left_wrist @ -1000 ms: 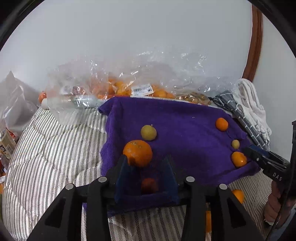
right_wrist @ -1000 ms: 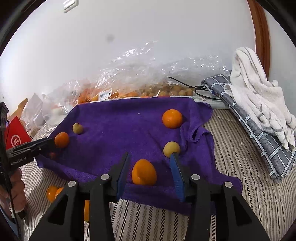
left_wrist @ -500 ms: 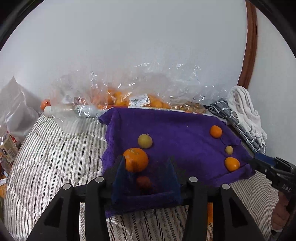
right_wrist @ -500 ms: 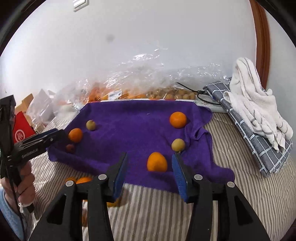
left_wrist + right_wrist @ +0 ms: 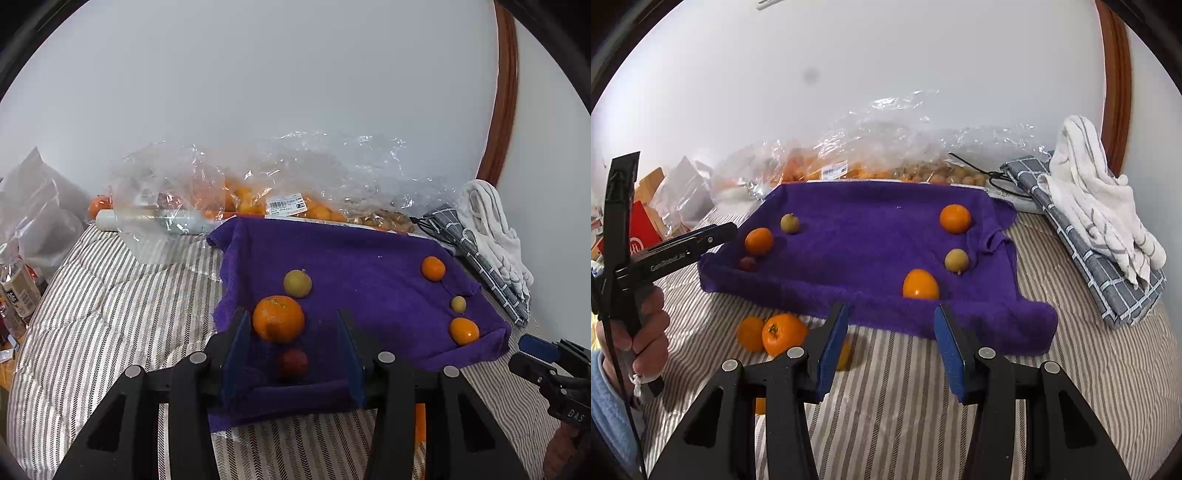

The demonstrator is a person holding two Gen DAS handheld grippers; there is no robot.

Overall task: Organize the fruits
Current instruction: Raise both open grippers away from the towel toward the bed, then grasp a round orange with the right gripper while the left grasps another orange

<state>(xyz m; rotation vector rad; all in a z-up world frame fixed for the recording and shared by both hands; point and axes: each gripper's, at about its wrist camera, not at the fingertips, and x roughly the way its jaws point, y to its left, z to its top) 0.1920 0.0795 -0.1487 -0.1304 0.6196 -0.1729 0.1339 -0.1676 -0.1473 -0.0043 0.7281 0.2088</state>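
Note:
A purple towel point(image 5: 362, 269) point(image 5: 864, 236) lies on the striped bed with fruit on it. At its left end sit a large orange point(image 5: 279, 318) point(image 5: 759, 240), a yellow-green fruit point(image 5: 297, 283) point(image 5: 789, 223) and a small dark red fruit point(image 5: 293, 362) point(image 5: 747, 263). At its right end sit an orange point(image 5: 433, 268) point(image 5: 955, 218), a small yellow fruit point(image 5: 458, 304) point(image 5: 956, 260) and another orange point(image 5: 464, 331) point(image 5: 920, 285). My left gripper point(image 5: 291, 350) is open and empty over the red fruit. My right gripper point(image 5: 891, 347) is open and empty, off the towel's front edge.
Several loose oranges point(image 5: 783, 332) lie on the striped cover point(image 5: 905, 387) in front of the towel. Clear plastic bags of fruit point(image 5: 258, 192) line the wall behind. Folded cloths point(image 5: 1100, 221) lie at the right, boxes and bags point(image 5: 33, 221) at the left.
Both grippers have pulled back from the towel toward the front of the bed, still open. The right one no longer straddles the near orange. The fruit has not moved.

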